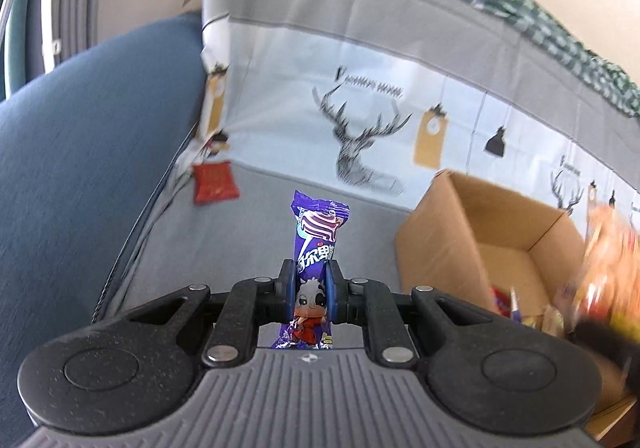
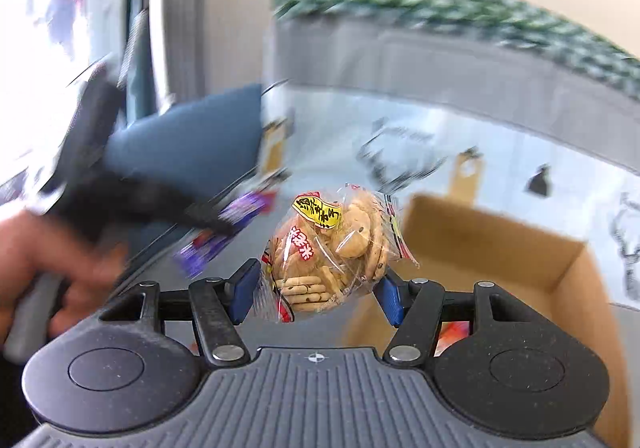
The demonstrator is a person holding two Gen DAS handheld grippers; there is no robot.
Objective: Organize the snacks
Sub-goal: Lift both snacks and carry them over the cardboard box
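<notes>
While clamped tight in the left gripper (image 1: 311,290), purple candy wrapper (image 1: 317,248) standing upright over the grey cloth (image 1: 256,232); further right, open cardboard box (image 1: 472,224); rightmost, right gripper (image 2: 316,290) pinching clear bag of biscuits (image 2: 334,248) beside that box, mid-air

The wrapped candy bar (image 1: 316,248) stands upright between the left gripper (image 1: 311,280) jaws, above the cloth-covered seat (image 1: 248,232). A small packet (image 1: 214,183) lies far left on that seat. The open cardboard box (image 1: 480,232) sits right, snacks inside; the cookie bag (image 2: 332,248) sits between the right gripper (image 2: 316,288) jaws, left of the box
</notes>
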